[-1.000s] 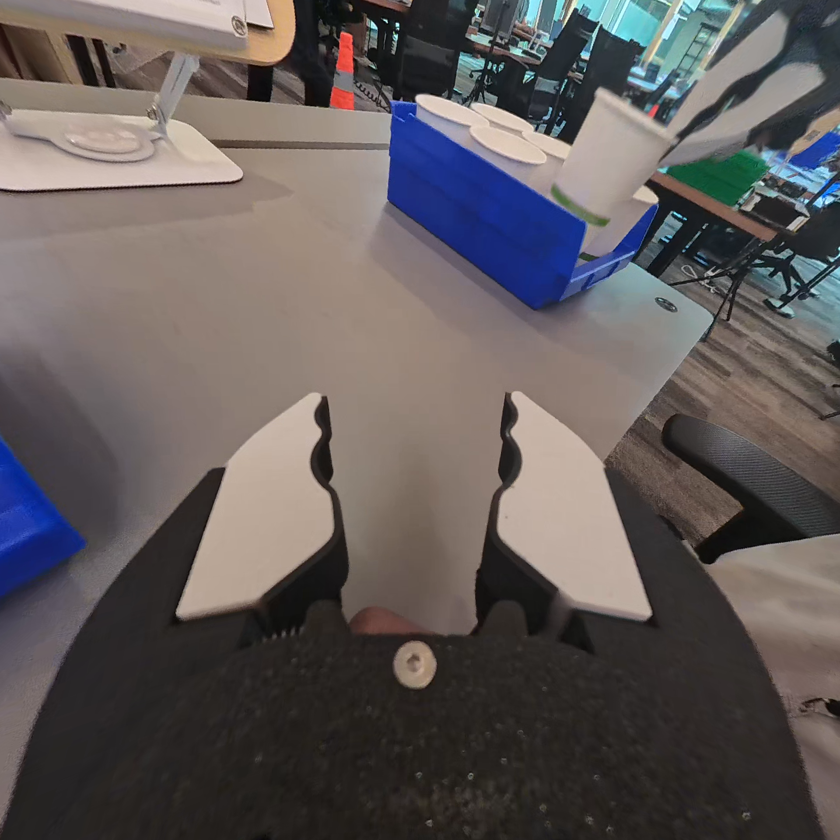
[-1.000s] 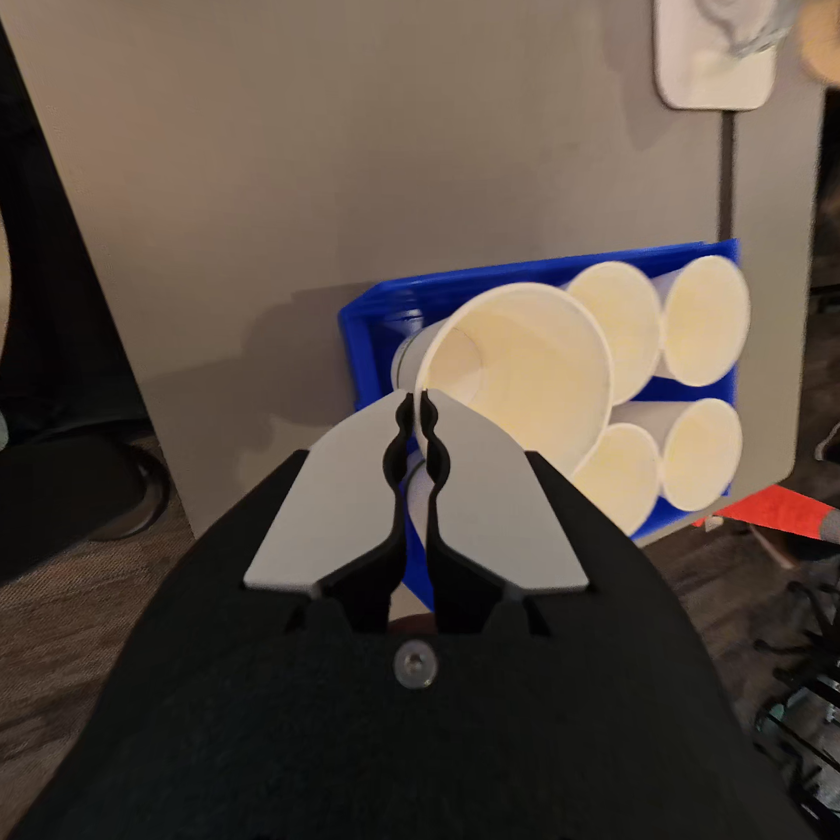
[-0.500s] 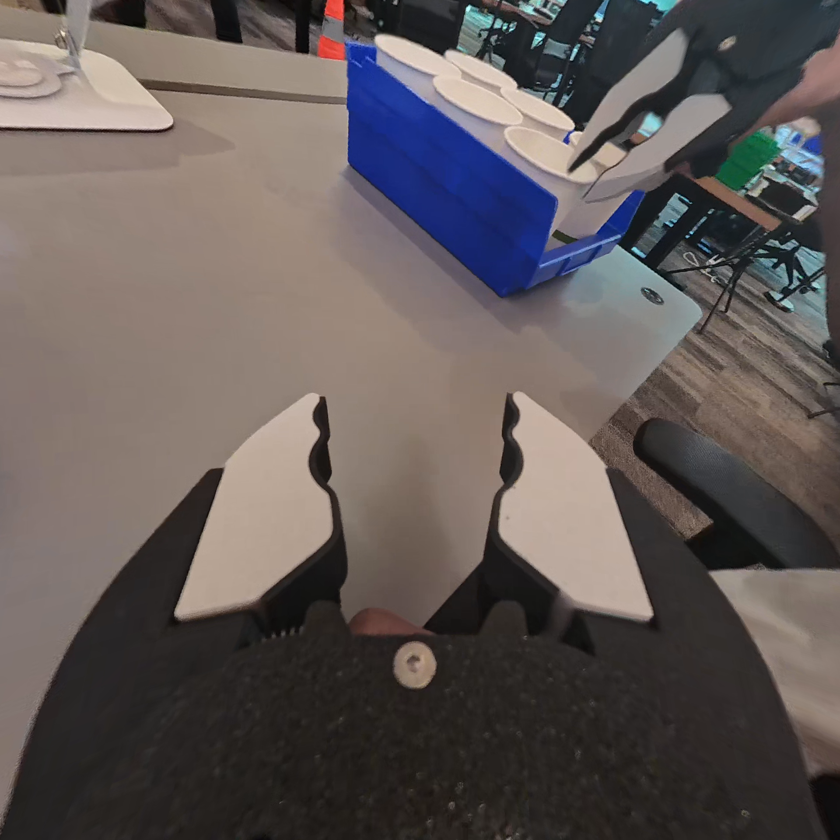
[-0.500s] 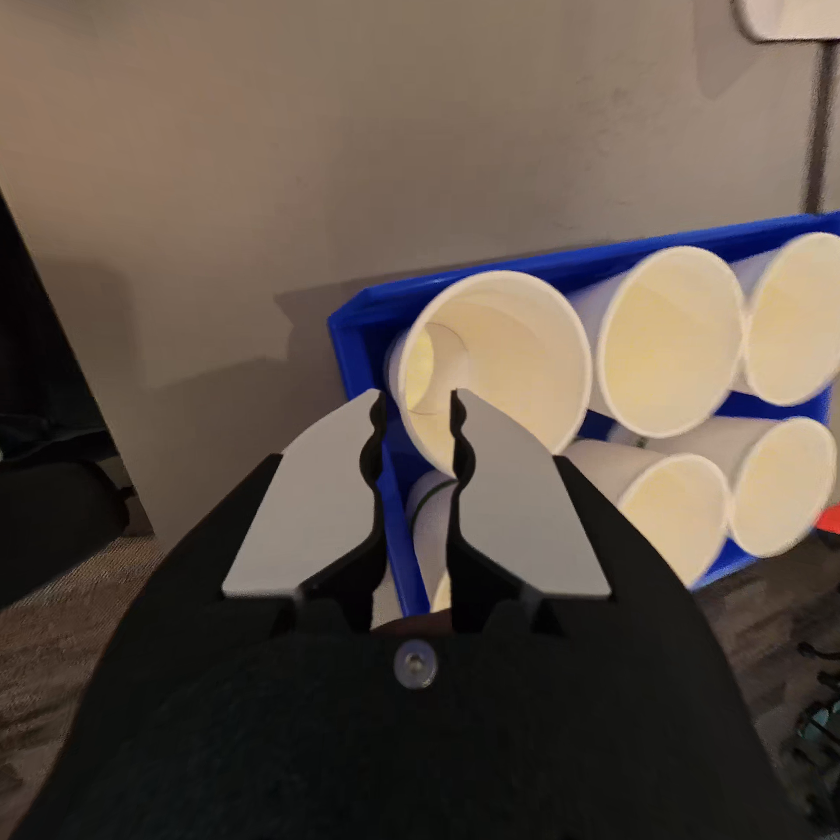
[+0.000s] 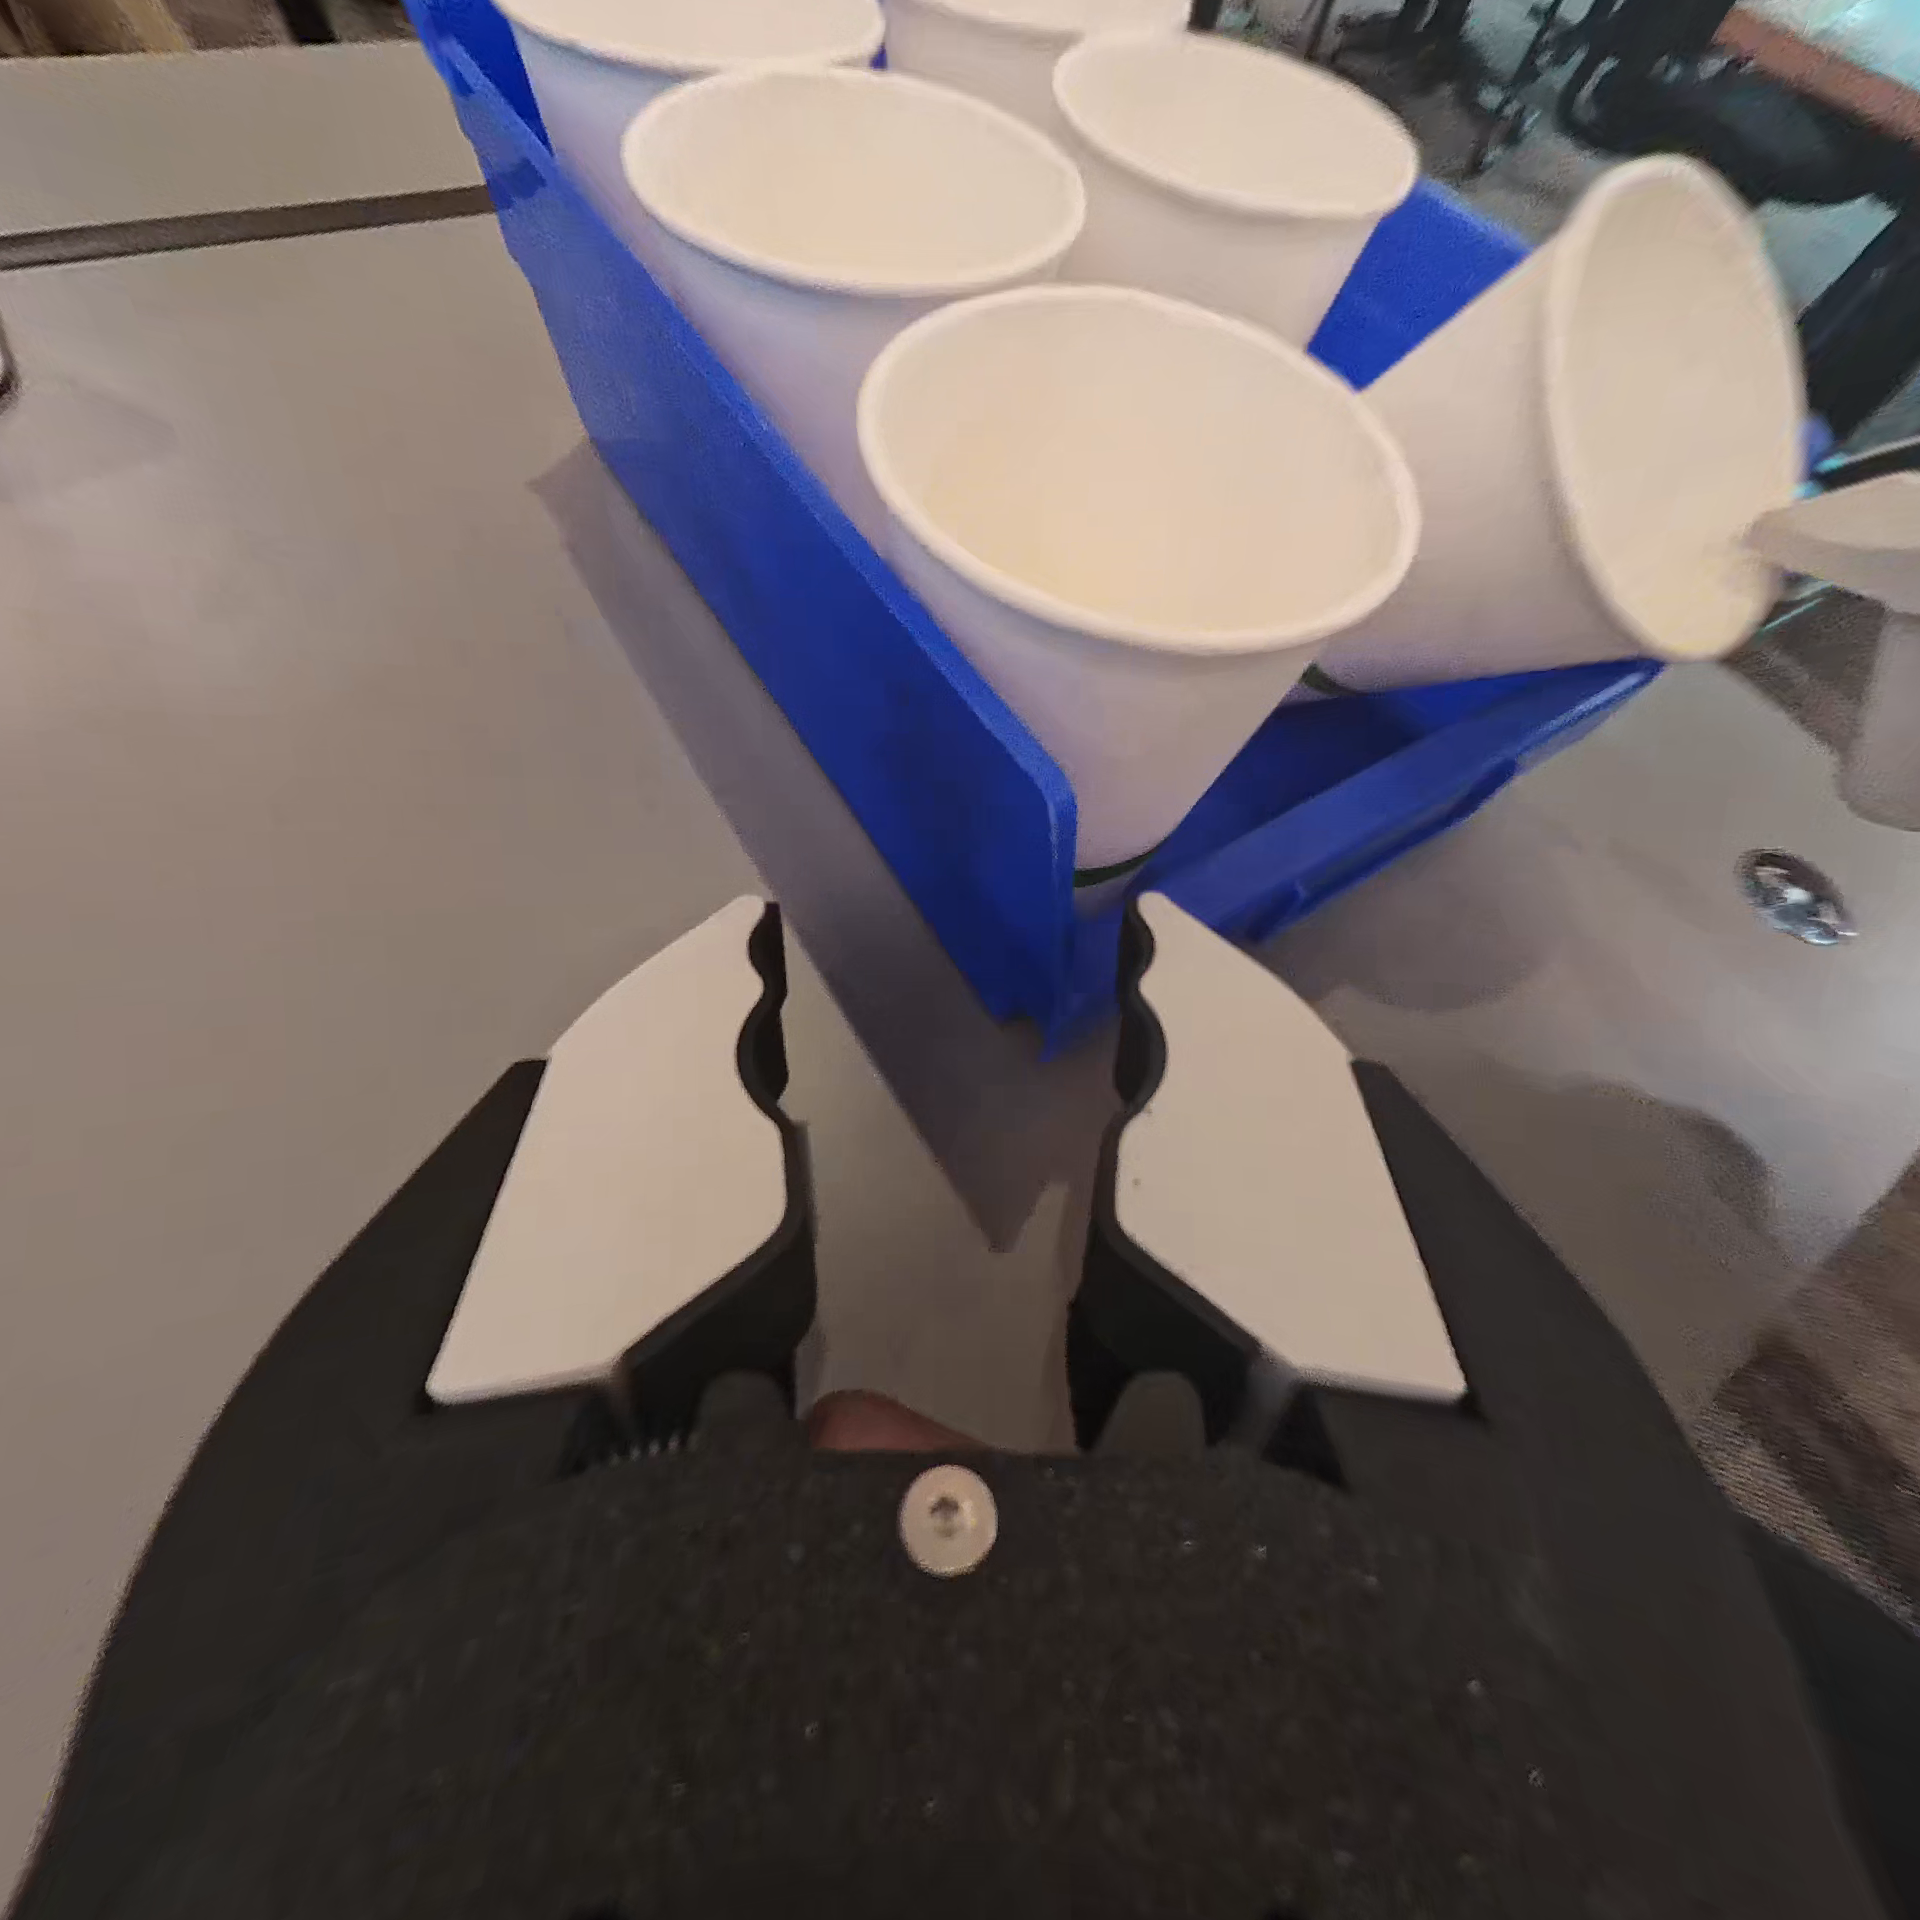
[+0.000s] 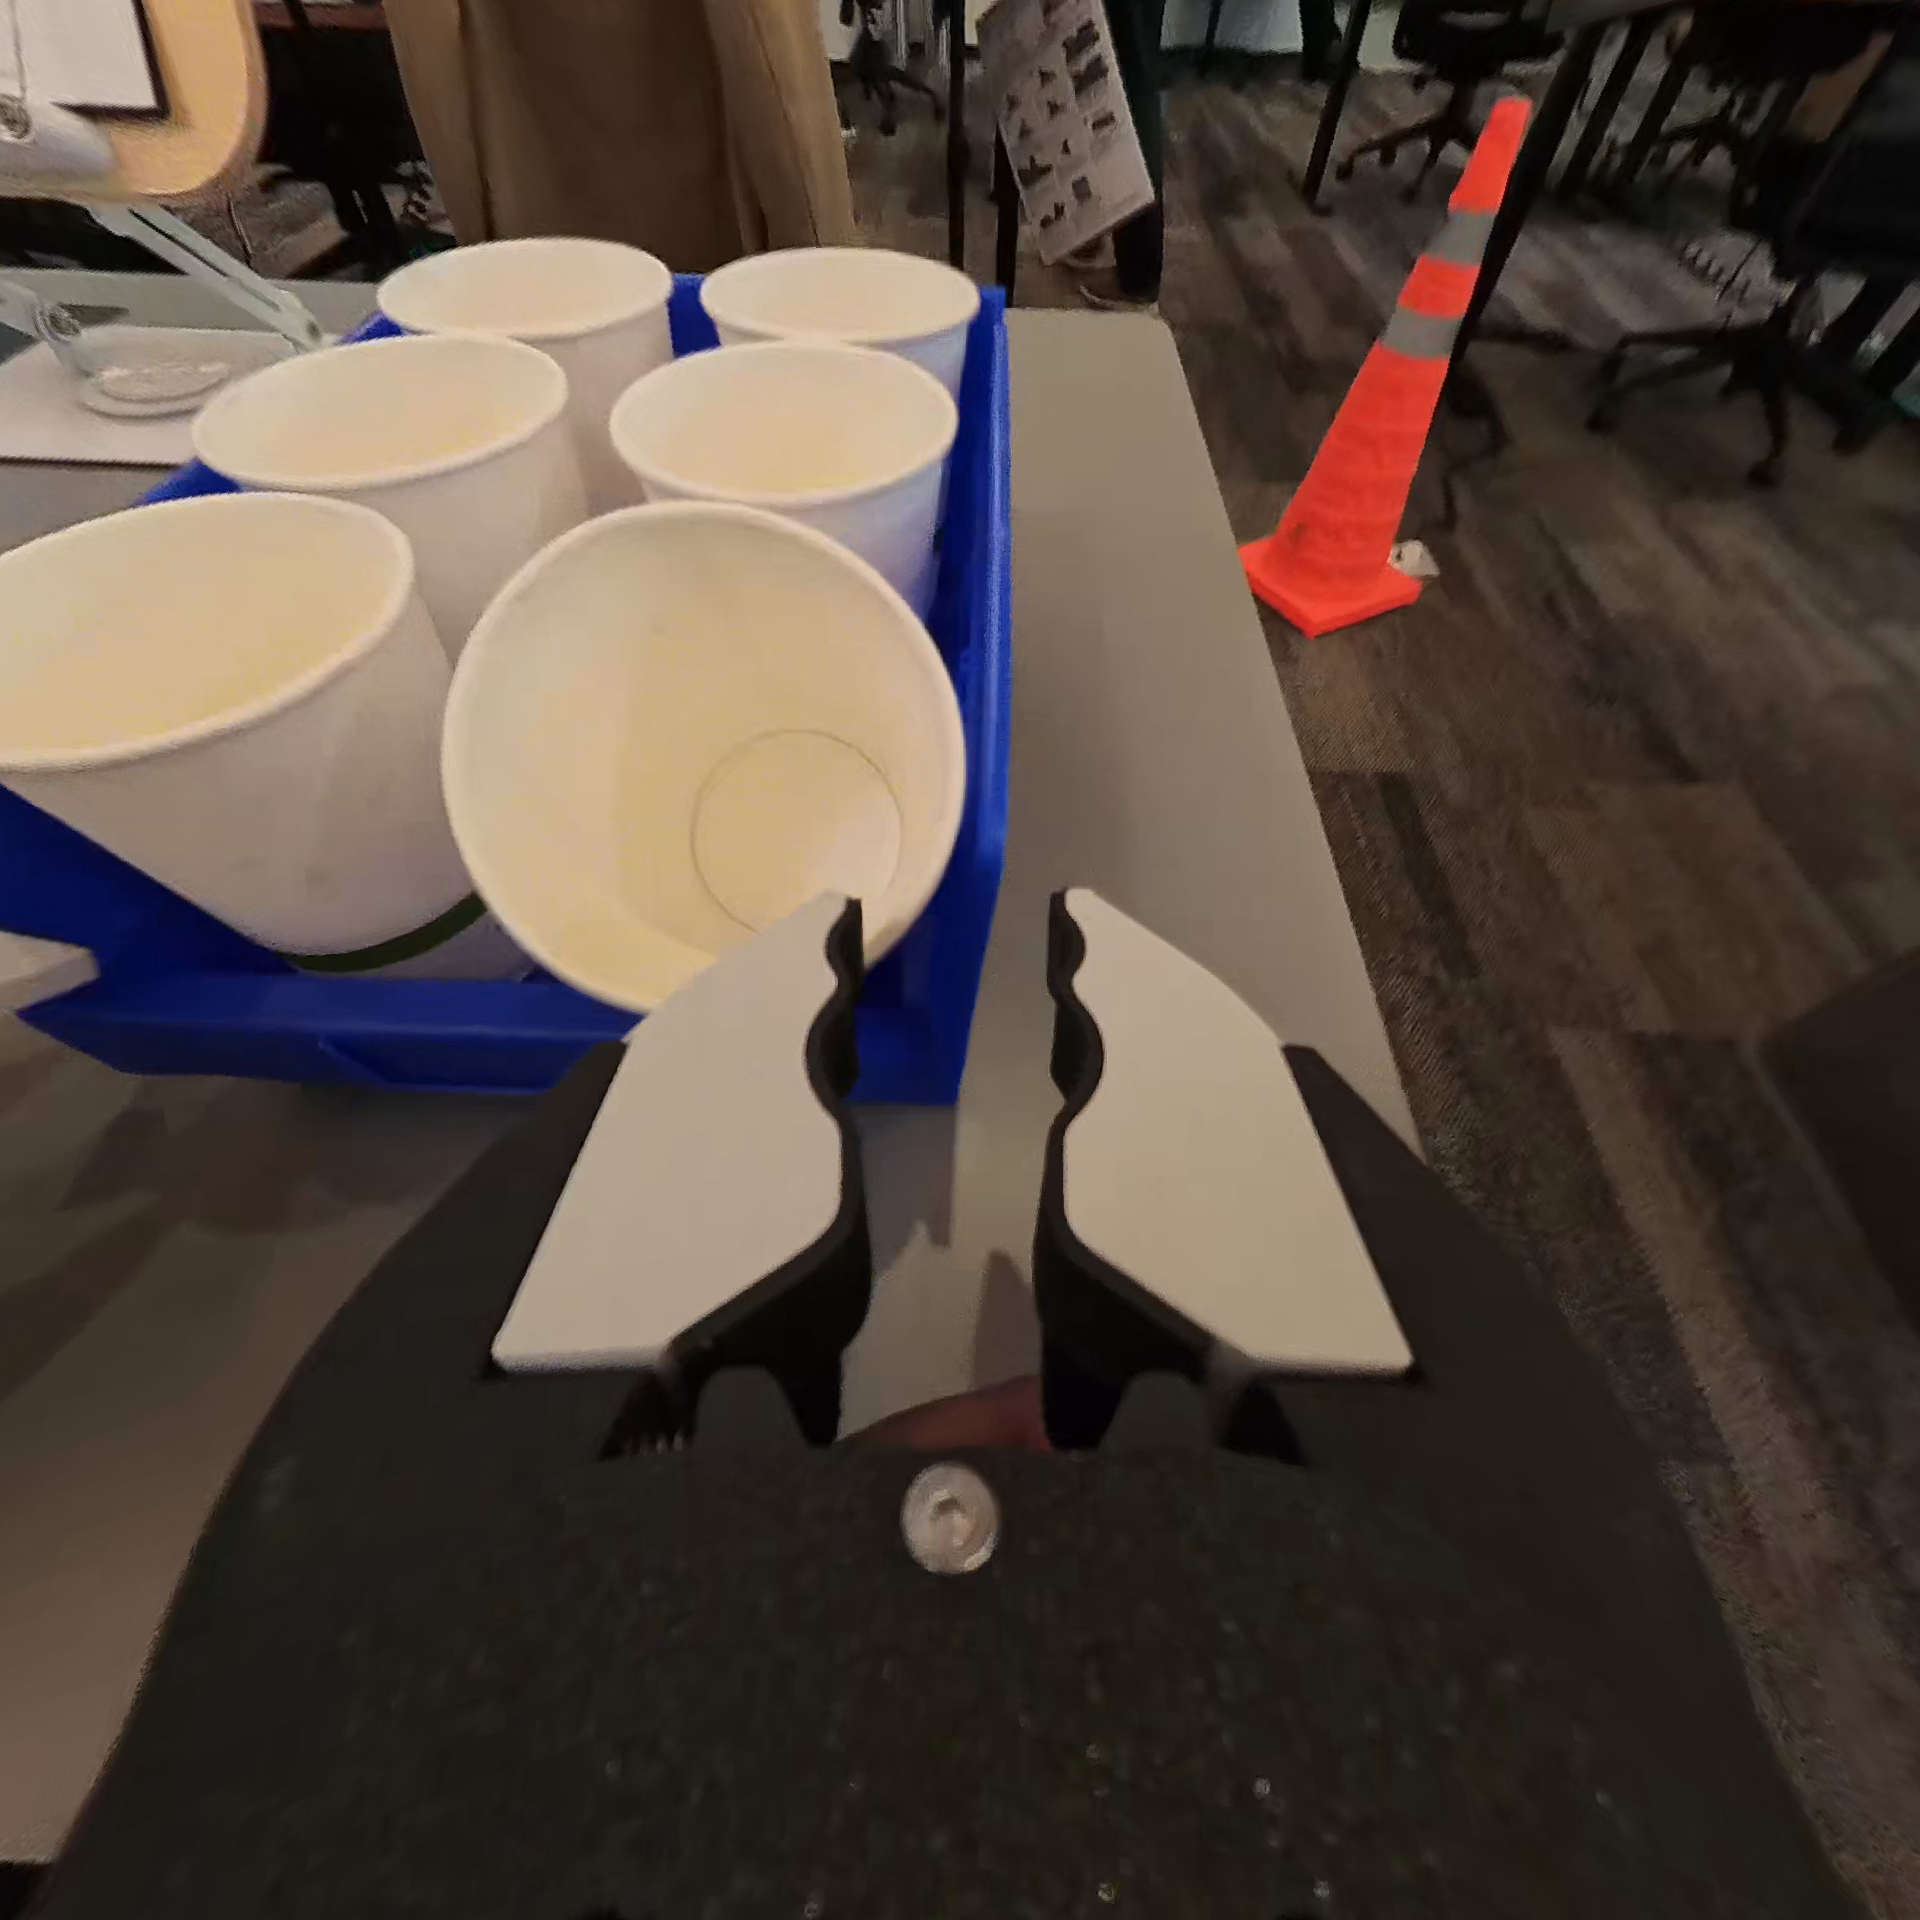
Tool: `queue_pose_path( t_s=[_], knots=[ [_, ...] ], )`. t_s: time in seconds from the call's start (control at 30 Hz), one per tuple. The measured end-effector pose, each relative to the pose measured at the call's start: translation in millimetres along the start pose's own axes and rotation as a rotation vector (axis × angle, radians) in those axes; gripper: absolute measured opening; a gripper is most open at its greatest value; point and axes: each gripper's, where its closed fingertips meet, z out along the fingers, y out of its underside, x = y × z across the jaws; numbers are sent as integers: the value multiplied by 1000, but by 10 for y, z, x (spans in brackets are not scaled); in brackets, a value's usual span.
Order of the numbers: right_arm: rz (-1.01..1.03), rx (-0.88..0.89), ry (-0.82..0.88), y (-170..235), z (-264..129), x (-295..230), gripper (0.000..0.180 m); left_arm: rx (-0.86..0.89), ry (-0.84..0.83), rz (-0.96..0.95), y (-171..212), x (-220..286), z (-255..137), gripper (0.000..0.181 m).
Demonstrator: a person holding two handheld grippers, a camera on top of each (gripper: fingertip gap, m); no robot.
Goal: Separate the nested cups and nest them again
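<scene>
Cups crowd the blue bin, one tilted at its near corner (unheld). Both grippers gape empty nearby; next, probably grasping that cup's rim.

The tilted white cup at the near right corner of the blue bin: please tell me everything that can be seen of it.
The tilted cup is a plain white paper cup with a rolled rim and a cream inside where its round bottom shows; it is empty. It leans toward the camera and the bin's open front, its base down in the blue bin, beside an upright cup on the left. The right tool is open; its left finger overlaps the cup's lower rim, contact unclear.
</scene>
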Motion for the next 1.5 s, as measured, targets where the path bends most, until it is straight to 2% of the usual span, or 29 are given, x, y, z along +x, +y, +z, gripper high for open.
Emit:
queue_pose_path(
  t_s=[0.17, 0.43, 0.53, 0.6, 0.67, 0.73, 0.83, 0.93, 1.0, 1.03, 1.23, 1.33, 1.5],
  knots=[
    [17, 29, -77, -60, -18, -69, 33, -28, -56, 18, 28, 56, 173, 49],
    [28, 57, -82, -56, -226, 42, 33, -25, -75, 22, 49, -27, 159, 50],
    [-65, 31, -55, 8, -311, -33, 35, -25, -51, 17, 54, -15, 95, 51],
    [-119, 21, -118, 22, -352, -293, 35, -22, -30, 10, 51, 6, 55, 51],
    [-129, -1, -108, 3, -311, -404, 35, -17, -20, 6, 47, 6, 26, 51],
    [-118, 4, -87, -84, -231, -370, 28, -17, -5, 4, 49, 5, 11, 51],
    [-76, -39, -157, -202, -23, -371, 30, -15, 12, 1, 51, -3, -20, 51],
    [-158, -136, -170, -206, 232, -322, 30, -4, 22, -1, 38, -22, -61, 51],
    [-195, -185, -223, -212, 329, -363, 9, -1, 35, -1, 33, -27, -87, 51],
    [-218, -220, -243, -215, 348, -371, 4, 4, 36, -1, 29, -39, -101, 51],
    [-401, -495, -203, -490, 319, -131, 3, -8, 79, -17, 62, -66, -111, 52],
    [-454, -709, -253, -427, 380, -93, 3, -15, 90, -18, 48, -54, -106, 52],
    [-496, -869, -271, -269, 582, -56, 5, 0, 86, 21, -4, -12, -98, 52]
  ],
)
